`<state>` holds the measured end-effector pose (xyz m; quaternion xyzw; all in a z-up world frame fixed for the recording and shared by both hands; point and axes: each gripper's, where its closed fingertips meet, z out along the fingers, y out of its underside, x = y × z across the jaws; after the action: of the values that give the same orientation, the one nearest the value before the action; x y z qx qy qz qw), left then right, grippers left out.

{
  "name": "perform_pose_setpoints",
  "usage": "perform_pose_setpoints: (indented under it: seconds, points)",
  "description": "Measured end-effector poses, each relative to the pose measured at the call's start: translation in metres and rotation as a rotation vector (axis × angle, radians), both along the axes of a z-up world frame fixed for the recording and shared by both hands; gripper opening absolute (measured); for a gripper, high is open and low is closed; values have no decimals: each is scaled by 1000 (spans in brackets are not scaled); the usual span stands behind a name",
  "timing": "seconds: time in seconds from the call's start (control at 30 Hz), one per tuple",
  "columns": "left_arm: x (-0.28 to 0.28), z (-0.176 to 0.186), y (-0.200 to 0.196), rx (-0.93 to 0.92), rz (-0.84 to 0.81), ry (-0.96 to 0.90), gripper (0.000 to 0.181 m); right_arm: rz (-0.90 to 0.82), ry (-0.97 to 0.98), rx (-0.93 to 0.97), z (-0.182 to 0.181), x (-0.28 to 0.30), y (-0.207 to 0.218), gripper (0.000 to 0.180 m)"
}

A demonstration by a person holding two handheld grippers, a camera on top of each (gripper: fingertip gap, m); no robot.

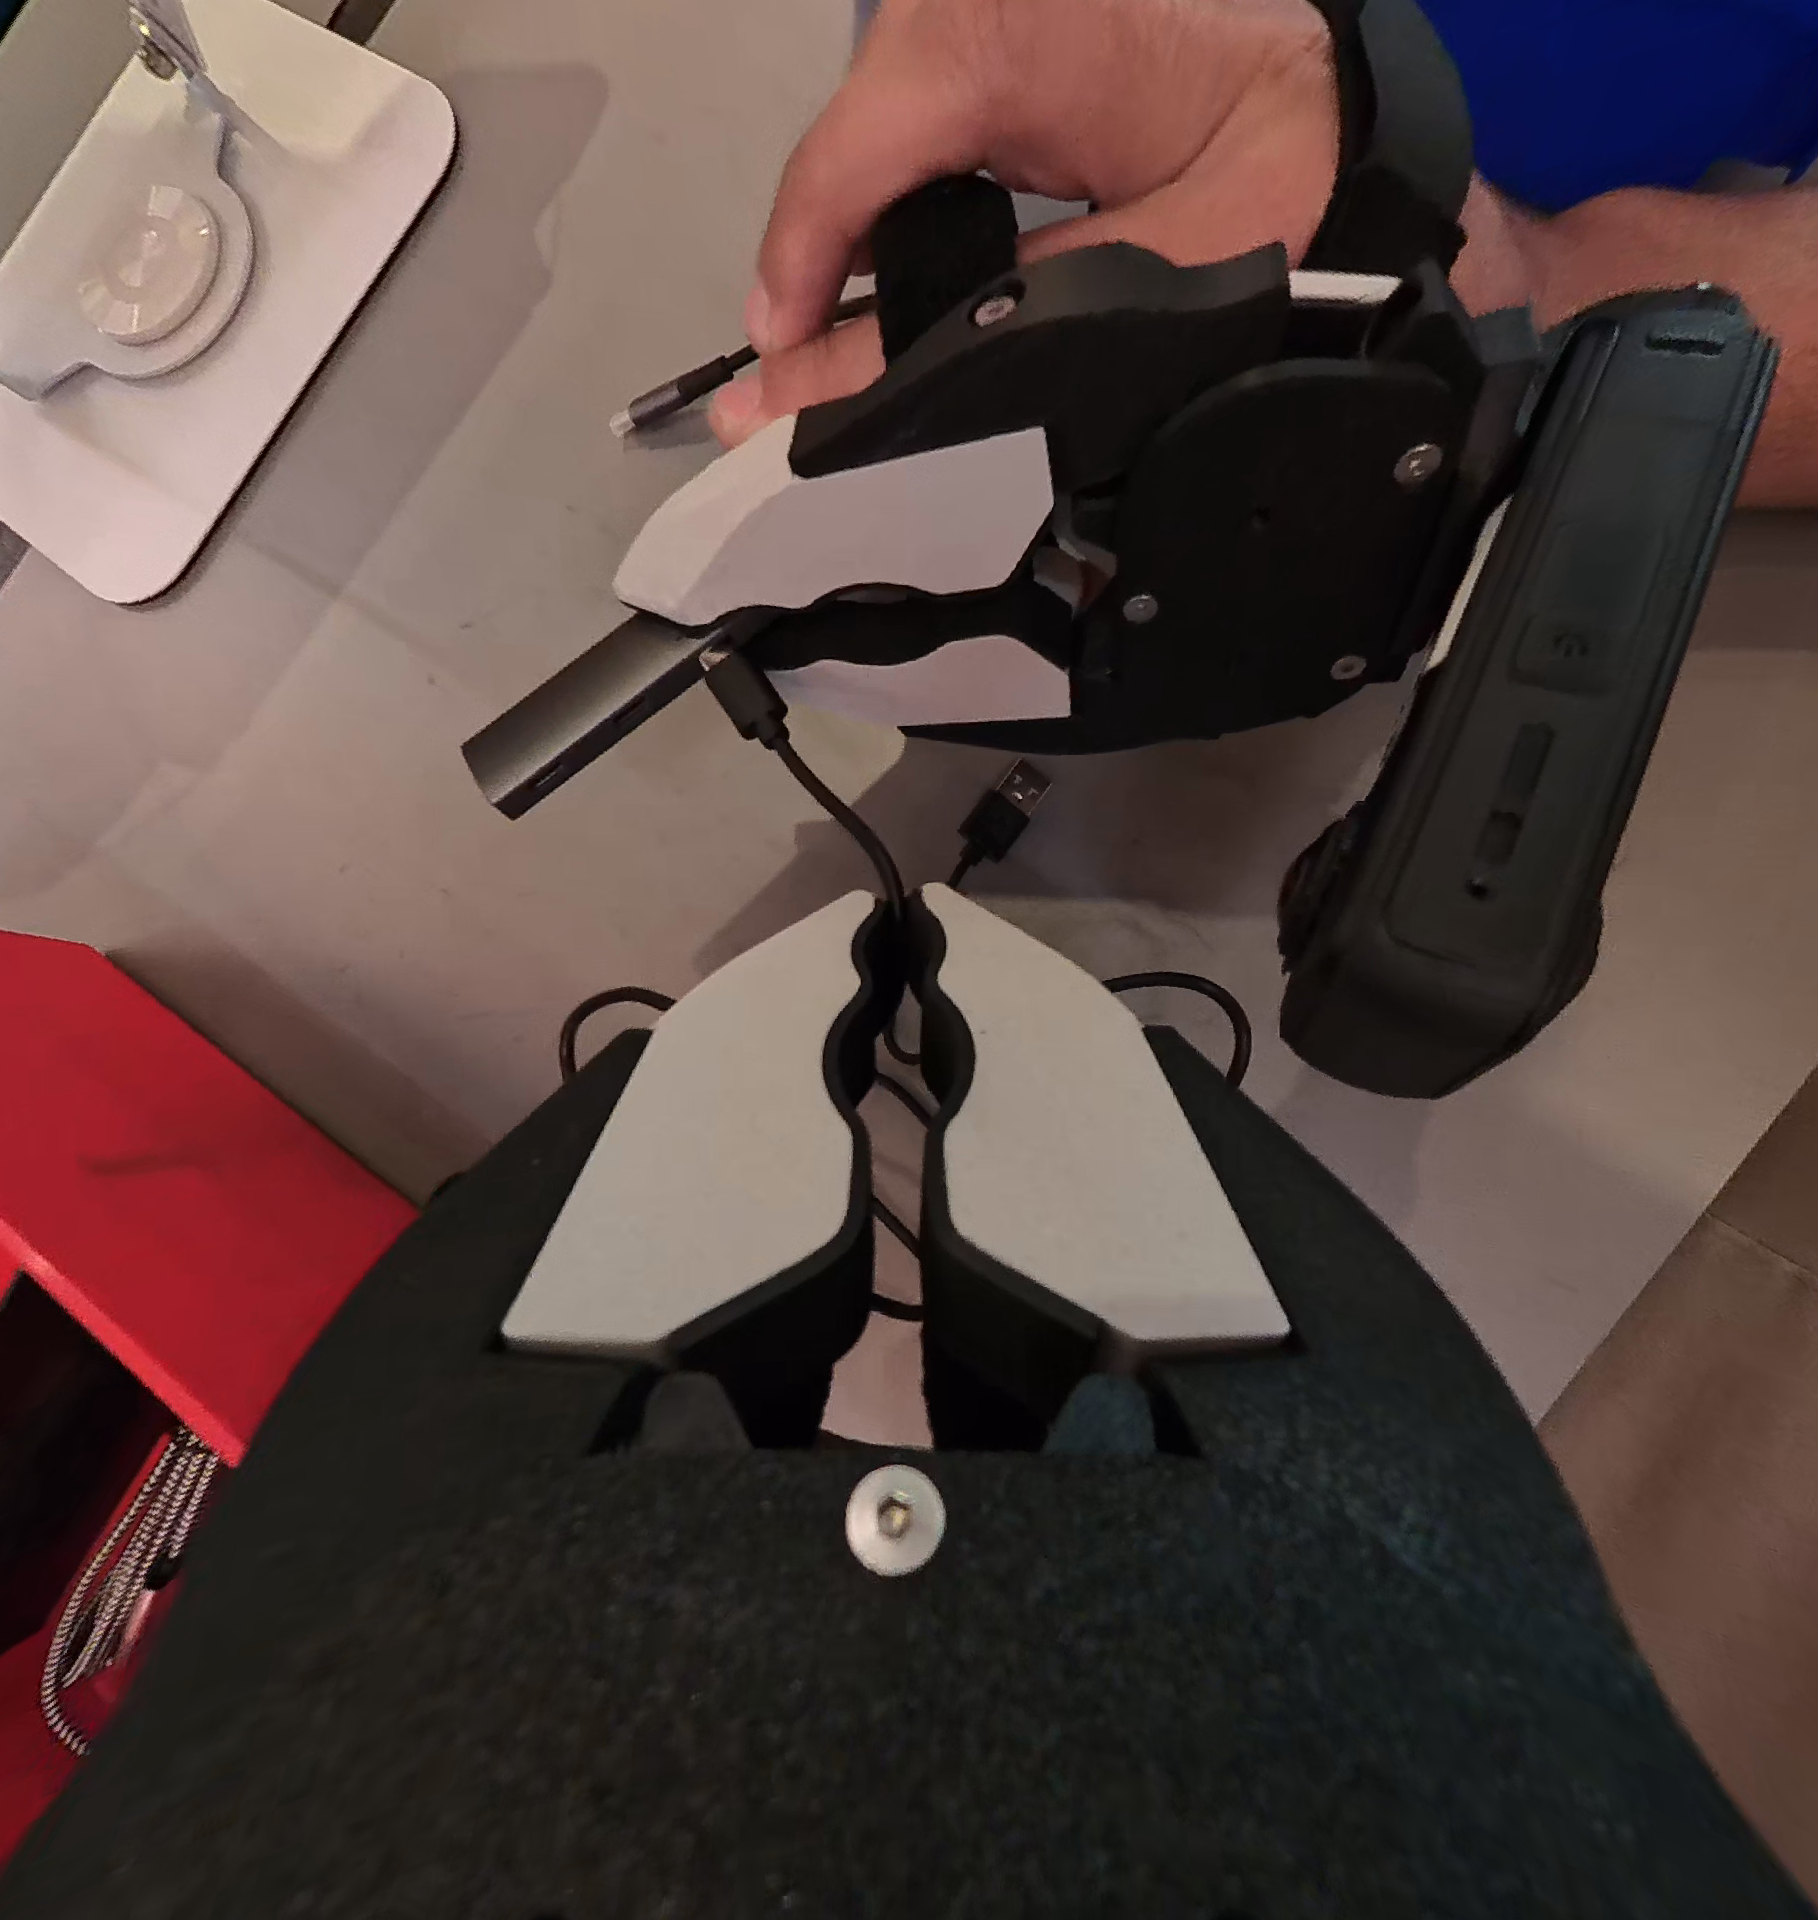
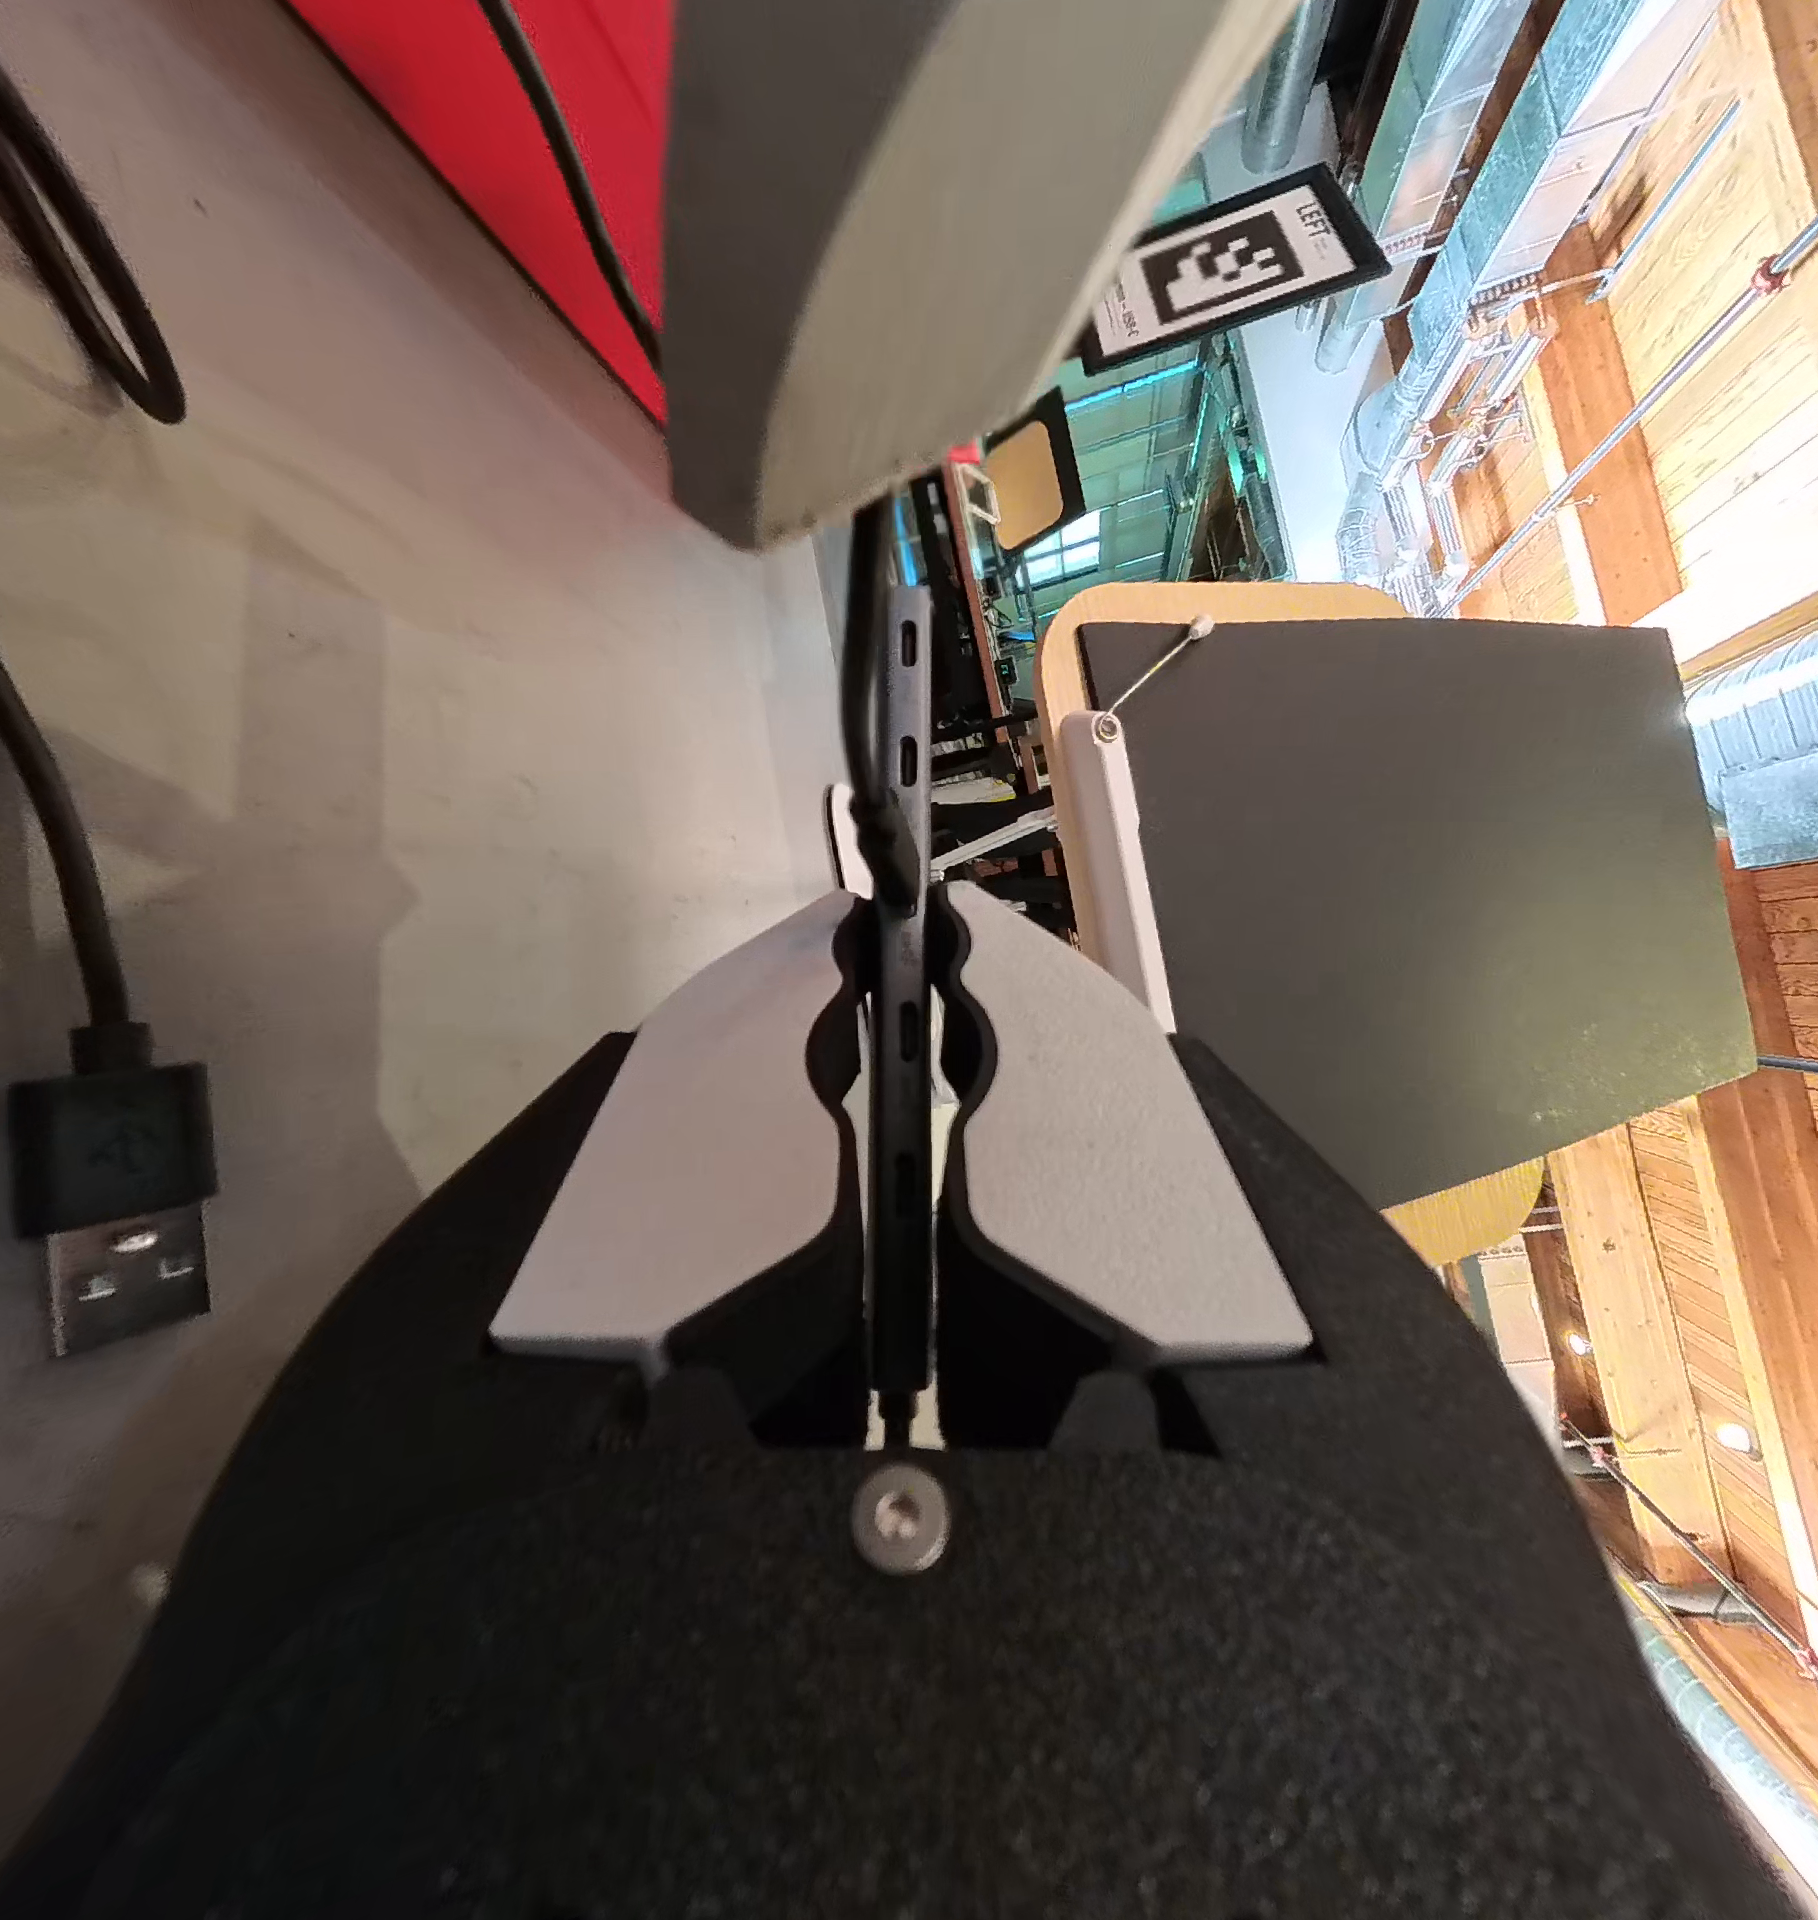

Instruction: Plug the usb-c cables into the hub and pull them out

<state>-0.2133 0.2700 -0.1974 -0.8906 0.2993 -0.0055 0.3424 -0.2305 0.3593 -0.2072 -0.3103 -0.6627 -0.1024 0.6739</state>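
Grey hub (image 1: pixel 583 717) is clamped flat between the right gripper (image 1: pixel 676 618) fingers, lifted off the table (image 1: pixel 365 883), its far end sticking out past the fingertips. Black cable (image 1: pixel 853 831) is plugged into the hub's side just beside those fingertips; the plug (image 1: pixel 744 696) looks seated. Left gripper (image 1: pixel 900 904) jaws are together, pinching that cable a short way below the plug. Cable's USB-A end (image 1: pixel 1009 805) lies loose on the table, near the left fingertips. A second plug (image 1: pixel 666 400) rests on the table beyond the hand (image 1: pixel 998 166). Right wrist view: hub (image 2: pixel 910 1039) edge-on between the fingers, empty ports visible, cable (image 2: pixel 863 686) running alongside. Red box (image 1: pixel 126 1091) sits at left.
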Motion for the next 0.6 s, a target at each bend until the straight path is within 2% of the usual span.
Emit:
perform_pose_setpoints:
  seconds: [0.33,0.6]
  points:
    - [3,6,10,58,57,-128,2,-18,-19,27,-3,0,2,9]
    - [-2,12,18,123,98,-179,1,-31,-3,-20,-3,1,4,9]
